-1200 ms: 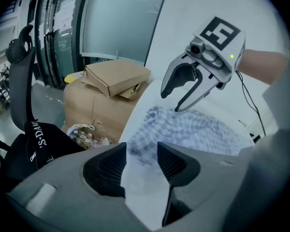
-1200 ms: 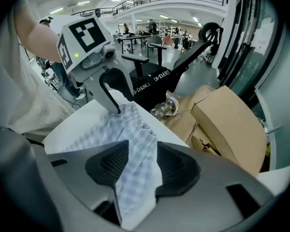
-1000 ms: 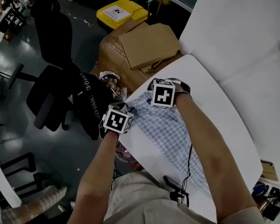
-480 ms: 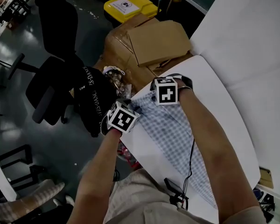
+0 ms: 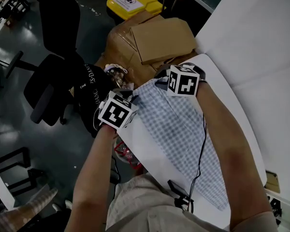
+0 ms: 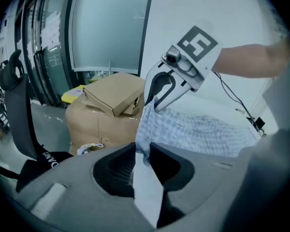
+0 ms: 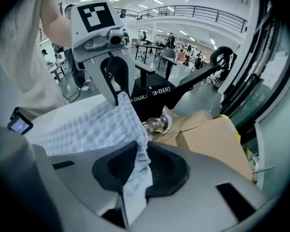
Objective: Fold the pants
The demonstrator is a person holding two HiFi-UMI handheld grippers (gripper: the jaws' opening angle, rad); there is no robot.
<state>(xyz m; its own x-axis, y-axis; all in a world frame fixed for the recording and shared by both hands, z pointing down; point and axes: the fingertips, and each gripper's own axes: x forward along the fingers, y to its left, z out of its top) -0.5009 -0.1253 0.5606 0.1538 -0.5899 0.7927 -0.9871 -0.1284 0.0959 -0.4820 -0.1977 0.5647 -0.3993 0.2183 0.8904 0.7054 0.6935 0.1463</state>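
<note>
While the left claw [image 6: 142, 153] and right claw [image 7: 135, 153] are each closing on a pinched corner of the checked pants [image 5: 179, 124], that end is raised at the white tabletop's [image 5: 145, 149] edge and the rest lies flat toward the person. Just past the edge are 2 stacked cardboard boxes [image 5: 162, 40], a yellow bin [image 5: 133, 4], a black bag [image 5: 94, 98] and an office chair [image 5: 53, 76] on a grey floor [image 5: 19, 124].

Blue-checked pants [image 5: 176, 124], yellow bin [image 5: 133, 3], brown box [image 5: 162, 37]
</note>
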